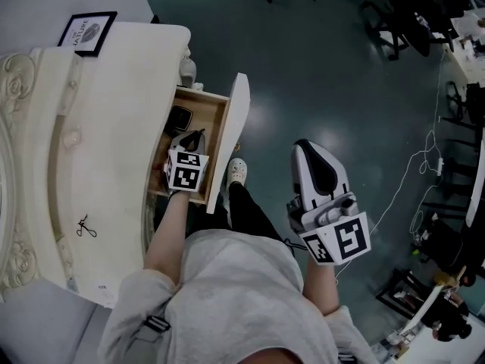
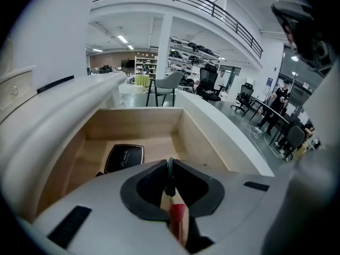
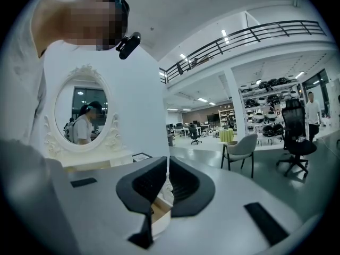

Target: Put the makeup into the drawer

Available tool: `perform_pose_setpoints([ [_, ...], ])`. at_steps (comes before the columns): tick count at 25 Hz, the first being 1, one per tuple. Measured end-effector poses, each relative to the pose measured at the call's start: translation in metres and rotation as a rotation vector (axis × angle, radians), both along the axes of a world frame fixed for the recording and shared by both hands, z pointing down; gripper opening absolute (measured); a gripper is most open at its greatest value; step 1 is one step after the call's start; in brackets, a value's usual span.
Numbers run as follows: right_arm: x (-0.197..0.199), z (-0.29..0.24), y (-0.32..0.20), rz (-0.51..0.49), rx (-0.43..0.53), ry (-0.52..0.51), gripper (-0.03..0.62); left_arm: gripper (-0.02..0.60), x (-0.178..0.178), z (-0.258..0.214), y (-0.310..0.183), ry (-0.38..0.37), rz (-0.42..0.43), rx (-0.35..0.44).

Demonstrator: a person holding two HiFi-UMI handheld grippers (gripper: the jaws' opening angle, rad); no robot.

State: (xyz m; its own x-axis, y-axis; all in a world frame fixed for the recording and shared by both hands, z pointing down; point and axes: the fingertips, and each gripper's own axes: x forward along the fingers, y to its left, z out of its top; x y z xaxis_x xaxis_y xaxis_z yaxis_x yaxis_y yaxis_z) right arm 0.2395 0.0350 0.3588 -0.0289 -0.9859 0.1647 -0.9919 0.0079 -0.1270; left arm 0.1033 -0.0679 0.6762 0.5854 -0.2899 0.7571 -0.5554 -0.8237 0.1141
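The left hand-held gripper [image 1: 193, 136] [image 2: 170, 166] is clenched on a thin makeup stick [image 2: 178, 219] with a red part. It points down into the open drawer [image 1: 216, 97] [image 2: 196, 137] of the white counter [image 1: 114, 165]. A black compact [image 1: 180, 118] [image 2: 124, 158] lies flat on the drawer's bottom, ahead of the jaws. The right hand-held gripper [image 1: 307, 144] [image 3: 167, 161] is clenched on nothing, out over the floor and well apart from the drawer.
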Motion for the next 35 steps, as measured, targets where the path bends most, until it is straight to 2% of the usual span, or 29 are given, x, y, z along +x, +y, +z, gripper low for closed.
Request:
perform_pose_setpoints([
  [5,0.004,0.001,0.004,0.01,-0.004,0.0,0.028,0.035,0.003,0.012,0.01,-0.031,0.021,-0.023],
  [12,0.005,0.001,0.007,0.009,-0.001,-0.001,0.028,0.14,0.01,0.016,0.025,-0.027,0.052,-0.076],
  [16,0.004,0.0,0.006,0.005,0.002,-0.003,0.028,0.175,0.011,0.013,0.026,-0.016,0.064,-0.083],
  [23,-0.004,-0.004,0.003,-0.021,0.015,-0.006,0.028,0.184,0.004,-0.002,0.027,0.024,0.052,-0.072],
  [24,-0.006,-0.004,0.002,-0.026,0.016,-0.006,0.028,0.178,0.002,-0.005,0.026,0.029,0.044,-0.067],
  [28,-0.013,-0.006,-0.001,-0.048,0.025,-0.006,0.028,0.061,-0.004,-0.02,0.021,0.058,0.014,-0.024],
  [30,-0.016,-0.008,-0.001,-0.057,0.03,-0.008,0.028,0.026,-0.006,-0.029,0.019,0.078,0.003,-0.007],
  [35,-0.025,-0.011,-0.004,-0.082,0.039,-0.009,0.028,0.014,-0.008,-0.055,0.018,0.156,-0.022,0.01],
])
